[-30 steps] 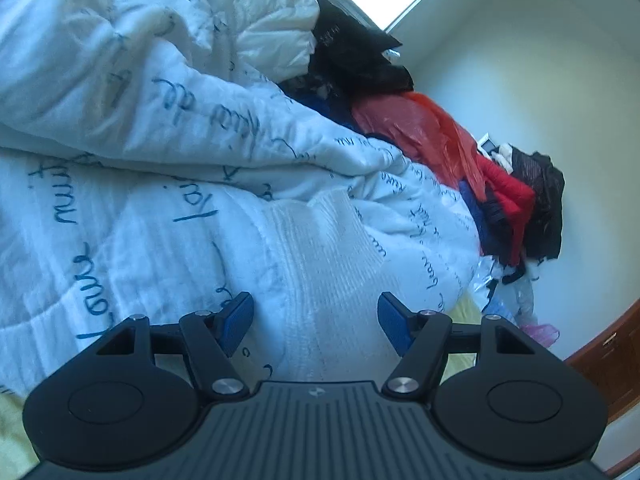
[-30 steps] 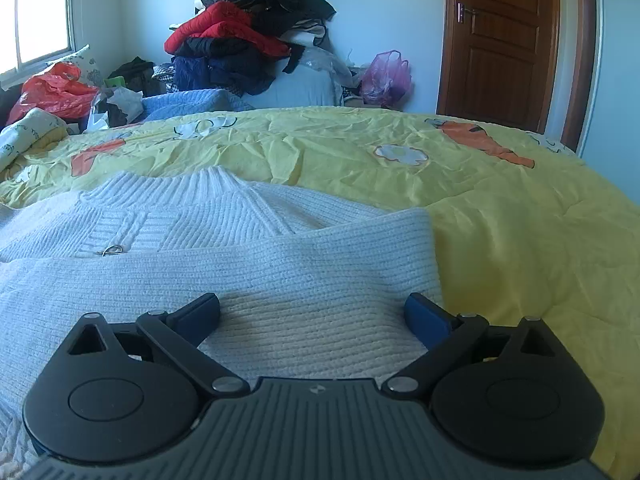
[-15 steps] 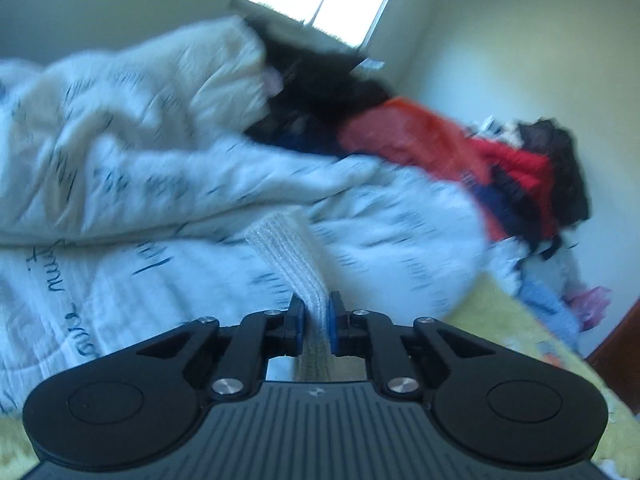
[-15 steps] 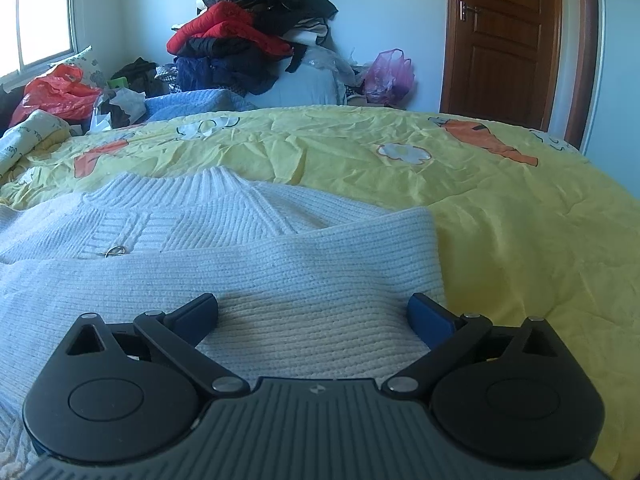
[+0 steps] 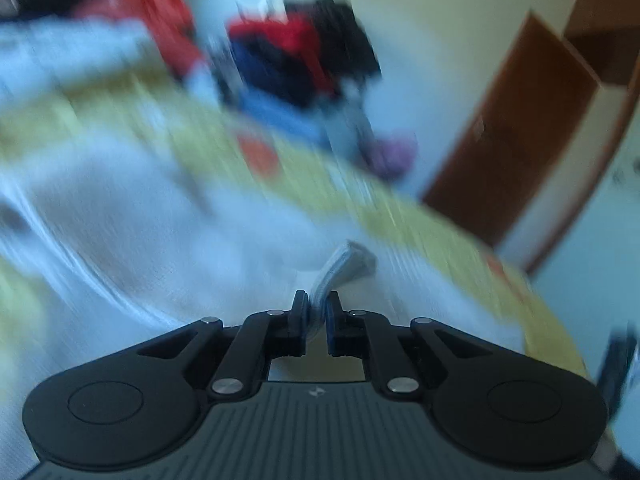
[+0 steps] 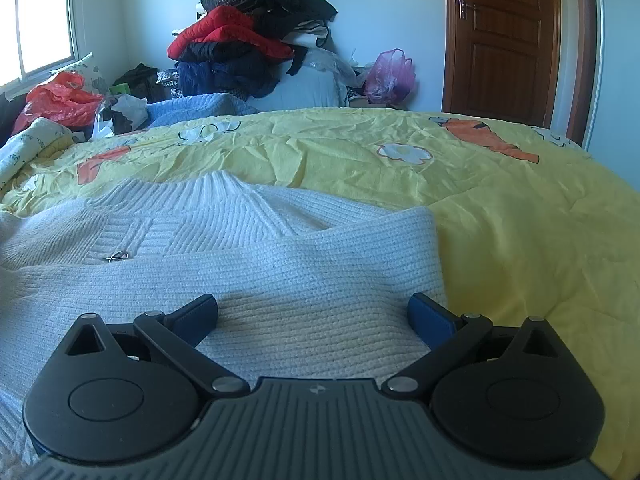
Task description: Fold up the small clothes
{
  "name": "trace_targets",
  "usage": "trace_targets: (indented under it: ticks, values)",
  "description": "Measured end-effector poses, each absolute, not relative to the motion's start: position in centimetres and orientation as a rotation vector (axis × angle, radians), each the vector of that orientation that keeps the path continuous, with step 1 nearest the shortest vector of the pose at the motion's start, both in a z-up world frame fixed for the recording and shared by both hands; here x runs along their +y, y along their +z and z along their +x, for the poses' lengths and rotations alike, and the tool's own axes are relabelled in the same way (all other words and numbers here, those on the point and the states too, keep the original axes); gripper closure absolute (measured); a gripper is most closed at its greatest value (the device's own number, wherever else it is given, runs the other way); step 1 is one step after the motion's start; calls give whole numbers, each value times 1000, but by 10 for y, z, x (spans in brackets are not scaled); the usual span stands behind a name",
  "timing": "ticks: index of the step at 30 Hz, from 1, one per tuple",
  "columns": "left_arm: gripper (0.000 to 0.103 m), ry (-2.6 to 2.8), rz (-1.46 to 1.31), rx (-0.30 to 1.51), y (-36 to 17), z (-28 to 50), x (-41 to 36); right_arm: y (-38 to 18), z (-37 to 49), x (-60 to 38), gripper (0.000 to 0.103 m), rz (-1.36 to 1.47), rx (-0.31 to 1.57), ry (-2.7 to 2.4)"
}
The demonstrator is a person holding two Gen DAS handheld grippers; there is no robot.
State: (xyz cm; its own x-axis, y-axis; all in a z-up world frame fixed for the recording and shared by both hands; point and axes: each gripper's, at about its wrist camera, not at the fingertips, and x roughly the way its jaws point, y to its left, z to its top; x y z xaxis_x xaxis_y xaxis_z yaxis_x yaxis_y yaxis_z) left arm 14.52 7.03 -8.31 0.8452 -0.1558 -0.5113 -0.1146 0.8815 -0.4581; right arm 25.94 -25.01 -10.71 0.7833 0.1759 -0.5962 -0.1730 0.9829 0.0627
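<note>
A white knitted sweater point(image 6: 248, 264) lies on the yellow bedspread point(image 6: 500, 220), one sleeve folded across its body. My right gripper point(image 6: 312, 316) is open and empty, low over that folded sleeve. My left gripper point(image 5: 318, 312) is shut on a ribbed end of the sweater point(image 5: 344, 264) and holds it up; the left wrist view is heavily blurred by motion. The rest of the sweater point(image 5: 160, 220) shows there as a pale smear below.
A pile of red, black and blue clothes point(image 6: 248, 44) stands at the back wall. A pink bag point(image 6: 390, 76) sits beside it. A wooden door point(image 6: 504, 36) is at the right. A red bag point(image 6: 60, 100) and window lie left.
My left gripper closed on the sweater's ribbed end, then swung fast to the right away from the white quilt toward the door. My right gripper stayed still and open.
</note>
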Motion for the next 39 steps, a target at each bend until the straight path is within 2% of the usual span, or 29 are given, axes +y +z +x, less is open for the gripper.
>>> trace_targets:
  ticks: [1,3,4,5,6,8,10,12,16,17,20,21,24,26,29,30,35,39]
  values:
    - [93,-43,-483,610,-93,148,60,-107,260,-250,1,6,644,189]
    - [88,-37,-408,561,-96,141,48,-107,260,-250,1,9,643,189]
    - [74,-58,-390,562,-91,139,49,-107,260,-251,1,10,643,191]
    - [53,-97,-399,578,-87,138,53,-107,260,-251,1,12,642,192]
    - [44,-135,-420,582,-83,134,55,-107,260,-252,1,13,642,193]
    - [17,-137,-447,529,-74,116,63,-107,260,-252,1,15,642,194]
    - [10,-92,-409,448,-67,97,67,-107,260,-253,1,17,641,194]
    - [10,-68,-381,442,-69,87,75,-107,260,-252,1,13,642,192]
    - [10,-18,-453,565,-106,91,93,-106,260,-250,1,-7,647,185]
    - [3,-36,-488,520,-105,88,99,-106,260,-247,1,-21,649,181]
    - [0,-40,-548,517,-112,89,107,-94,258,-231,4,-86,668,141]
    - [0,-40,-544,517,-112,89,106,-84,252,-226,11,-62,656,144]
    - [0,-41,-541,515,-111,88,104,-59,235,-210,10,142,641,344]
    - [0,-46,-558,507,-110,86,104,-56,239,-191,10,263,760,503]
    - [0,-53,-580,498,-111,79,109,-74,258,-164,17,437,981,627]
    - [0,-54,-584,497,-111,79,110,-81,263,-158,23,465,1025,629]
    - [0,-57,-598,490,-112,79,113,-90,267,-143,24,550,1034,602]
    - [0,-59,-608,487,-113,79,114,-89,265,-125,45,451,1043,621]
